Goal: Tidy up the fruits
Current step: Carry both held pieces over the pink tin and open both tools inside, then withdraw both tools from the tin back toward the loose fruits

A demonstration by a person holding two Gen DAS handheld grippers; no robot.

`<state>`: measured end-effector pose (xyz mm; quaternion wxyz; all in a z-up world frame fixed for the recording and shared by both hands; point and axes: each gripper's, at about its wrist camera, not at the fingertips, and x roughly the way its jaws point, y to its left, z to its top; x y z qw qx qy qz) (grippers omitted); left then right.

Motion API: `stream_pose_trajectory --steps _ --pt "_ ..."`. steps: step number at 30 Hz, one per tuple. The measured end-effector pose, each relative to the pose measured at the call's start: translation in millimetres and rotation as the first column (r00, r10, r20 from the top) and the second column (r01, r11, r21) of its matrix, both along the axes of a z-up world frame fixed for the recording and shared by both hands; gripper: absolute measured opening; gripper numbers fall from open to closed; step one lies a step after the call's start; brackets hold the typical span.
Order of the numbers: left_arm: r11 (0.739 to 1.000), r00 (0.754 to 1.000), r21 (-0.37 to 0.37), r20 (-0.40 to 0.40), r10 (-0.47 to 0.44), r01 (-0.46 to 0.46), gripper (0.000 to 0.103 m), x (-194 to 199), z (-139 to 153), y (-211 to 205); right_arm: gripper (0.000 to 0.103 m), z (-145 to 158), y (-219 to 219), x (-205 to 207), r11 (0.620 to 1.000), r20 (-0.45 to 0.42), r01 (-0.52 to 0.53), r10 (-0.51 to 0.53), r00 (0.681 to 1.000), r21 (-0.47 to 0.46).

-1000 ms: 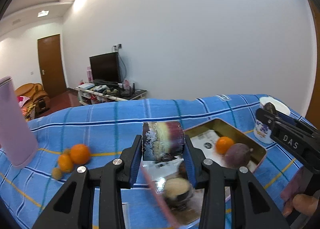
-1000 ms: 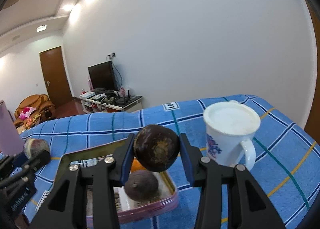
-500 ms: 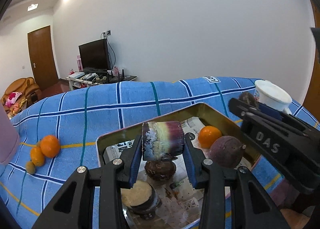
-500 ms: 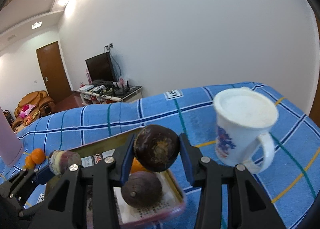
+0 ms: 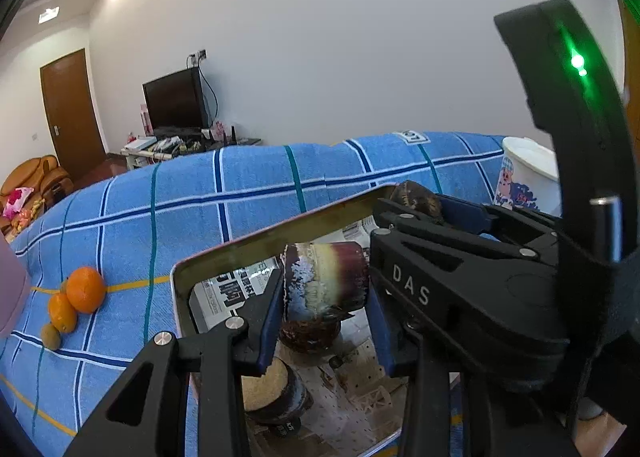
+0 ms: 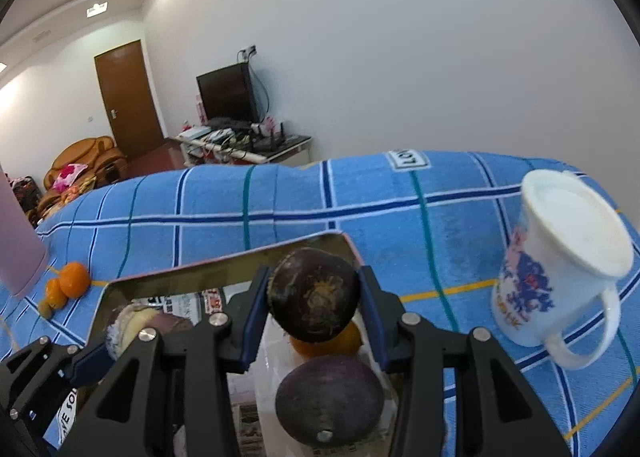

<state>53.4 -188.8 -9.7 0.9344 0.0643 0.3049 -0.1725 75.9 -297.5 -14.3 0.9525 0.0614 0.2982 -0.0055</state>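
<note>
My left gripper (image 5: pixel 325 299) is shut on a short purple-and-cream cut cane piece (image 5: pixel 326 281), held over the paper-lined metal tray (image 5: pixel 280 235). Below it in the tray lie two more cut pieces (image 5: pixel 308 333) (image 5: pixel 268 385). My right gripper (image 6: pixel 314 307) is shut on a dark brown round fruit (image 6: pixel 314 295) above the tray's far right corner (image 6: pixel 224 265). Under it sit an orange (image 6: pixel 354 339) and a purple round fruit (image 6: pixel 330 397). The right gripper's body (image 5: pixel 460 277) crowds close beside the left one.
Two oranges (image 5: pixel 85 289) and a small greenish fruit (image 5: pixel 51 335) lie on the blue checked cloth left of the tray. A pink bottle (image 6: pixel 16 241) stands further left. A white printed mug (image 6: pixel 560 257) stands right of the tray.
Both grippers came down and in over the tray, each keeping its piece. The right gripper swung left, right beside the left one; the mug slid to the right of its view.
</note>
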Motion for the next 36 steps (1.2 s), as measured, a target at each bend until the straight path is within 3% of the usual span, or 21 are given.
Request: stream_pose_trajectory --steps 8,11,16,19,21,27,31,36 --pt "1.0 1.0 -0.004 -0.028 0.003 -0.003 0.041 3 -4 0 0.051 -5 6 5 0.997 -0.035 -0.062 0.063 0.997 0.037" --pt "1.0 0.999 0.002 -0.032 0.013 -0.013 0.041 6 -4 1 0.076 -6 5 3 0.997 -0.037 -0.06 0.062 0.997 0.053" --pt "1.0 1.0 0.01 -0.017 0.01 -0.01 0.042 3 -3 -1 0.089 2 3 -8 0.996 0.016 -0.053 0.052 0.999 0.067" --pt "1.0 1.0 0.008 0.025 0.01 -0.01 0.059 -6 1 -1 0.094 10 -3 -17 0.996 0.072 -0.031 0.025 0.997 0.08" --pt "0.999 0.994 -0.02 0.096 0.043 -0.041 0.071 -15 9 7 0.1 14 -9 -24 0.996 0.11 0.005 -0.016 0.994 0.095" --pt "0.984 0.977 -0.124 0.155 0.147 -0.128 0.088 -19 27 33 0.101 22 -24 -42 0.984 0.198 0.067 -0.1 0.975 0.168" --pt "0.98 0.968 -0.088 0.163 0.191 -0.178 0.088 -16 25 41 0.102 26 -25 -52 0.979 0.244 0.097 -0.141 0.959 0.18" --pt "0.965 0.939 -0.065 0.221 0.262 -0.254 0.088 -16 26 57 0.103 35 -17 -69 0.98 0.331 0.148 -0.186 0.925 0.137"
